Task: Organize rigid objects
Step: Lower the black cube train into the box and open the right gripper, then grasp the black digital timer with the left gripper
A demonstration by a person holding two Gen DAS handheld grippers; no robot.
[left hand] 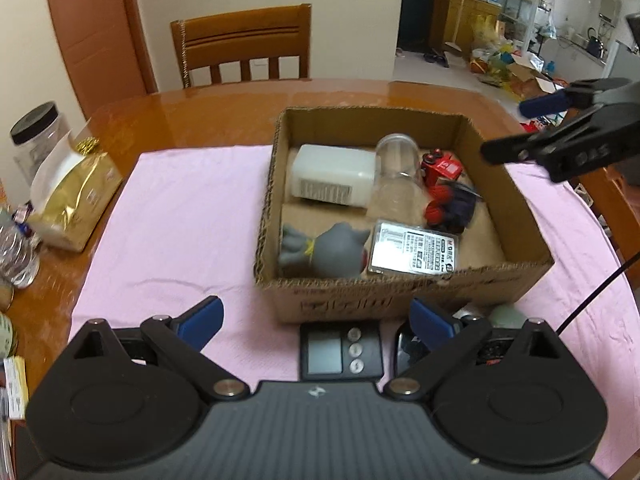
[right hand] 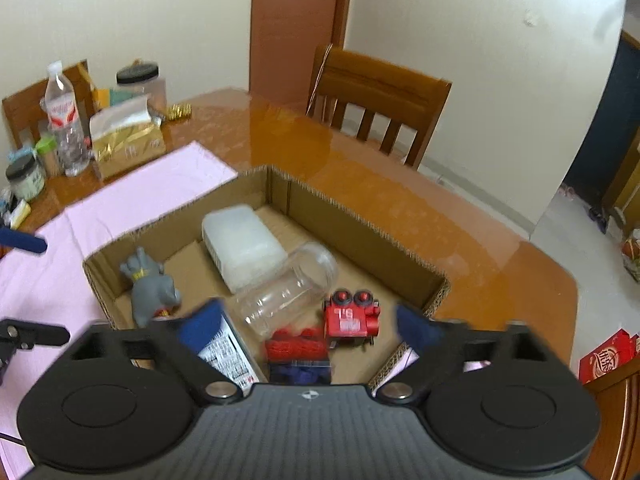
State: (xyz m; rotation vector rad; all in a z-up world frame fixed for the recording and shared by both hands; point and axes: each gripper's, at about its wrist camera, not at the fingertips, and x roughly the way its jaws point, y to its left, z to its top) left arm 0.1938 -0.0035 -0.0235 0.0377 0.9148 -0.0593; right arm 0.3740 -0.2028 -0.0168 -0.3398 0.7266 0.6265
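Observation:
An open cardboard box [left hand: 360,300] [right hand: 360,236] sits on a pink cloth [left hand: 180,220]. Inside lie a white plastic container [left hand: 332,176] [right hand: 240,240], a clear jar [left hand: 396,176] [right hand: 284,288], a red toy train [left hand: 442,168] [right hand: 350,318], a red and blue figure [left hand: 448,206] [right hand: 298,354], a grey toy cat [left hand: 324,248] [right hand: 152,288] and a labelled clear case [left hand: 414,248] [right hand: 228,352]. My left gripper [left hand: 316,318] [right hand: 30,288] is open in front of the box, above a black digital scale [left hand: 340,350]. My right gripper [right hand: 310,322] [left hand: 516,128] hangs open and empty over the box's right part.
A dark object [left hand: 408,348] and a pale round thing [left hand: 508,316] lie beside the scale. A gold tissue pack [left hand: 76,196], a black-lidded jar [left hand: 36,136] and a water bottle [right hand: 64,120] crowd the table's left side. A wooden chair [left hand: 244,44] stands behind the table.

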